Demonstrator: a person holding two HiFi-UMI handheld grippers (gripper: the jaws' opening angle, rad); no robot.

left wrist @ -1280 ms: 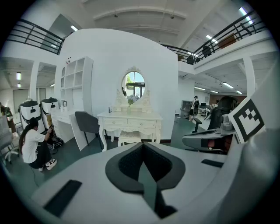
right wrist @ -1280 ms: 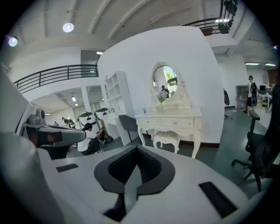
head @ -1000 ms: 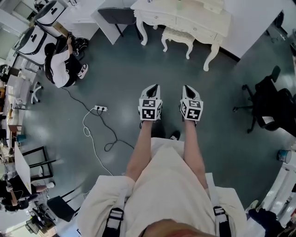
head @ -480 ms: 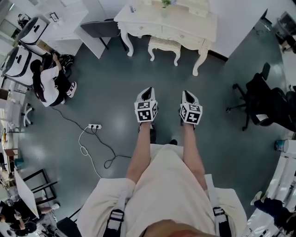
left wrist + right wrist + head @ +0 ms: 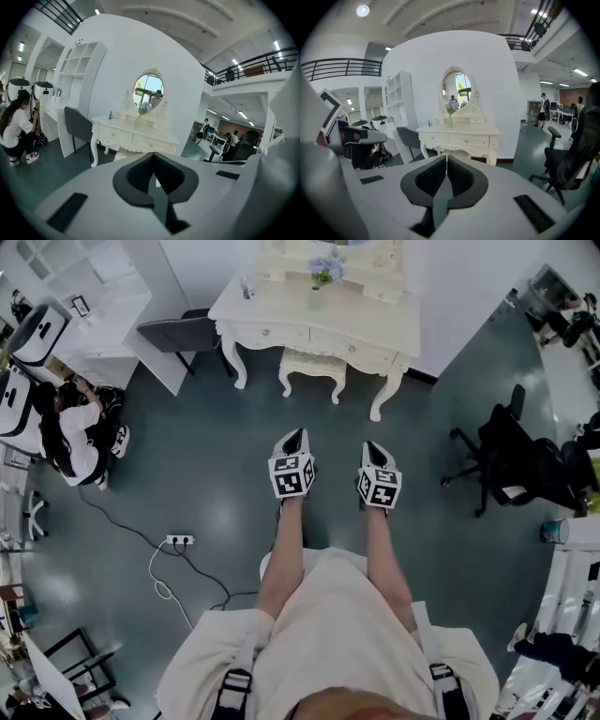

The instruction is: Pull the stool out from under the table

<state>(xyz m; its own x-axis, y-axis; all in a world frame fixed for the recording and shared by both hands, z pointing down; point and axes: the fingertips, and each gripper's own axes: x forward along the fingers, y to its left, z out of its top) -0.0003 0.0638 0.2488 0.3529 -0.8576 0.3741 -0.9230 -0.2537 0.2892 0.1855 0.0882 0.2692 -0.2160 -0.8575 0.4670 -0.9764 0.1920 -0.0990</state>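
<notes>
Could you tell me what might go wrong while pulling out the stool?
The left gripper and right gripper are shut and empty; they must open to grip the stool. It sits between the curved legs of the table; a crooked pull may bump one and shake the flower vase. Stepping back, the power strip lying at left could trip you.

The glossy dark teal floor (image 5: pixel 225 512) is reflecting overhead light; a black swivel office chair (image 5: pixel 514 465) is standing near its right edge, white open shelving (image 5: pixel 89 292) near its left.
</notes>
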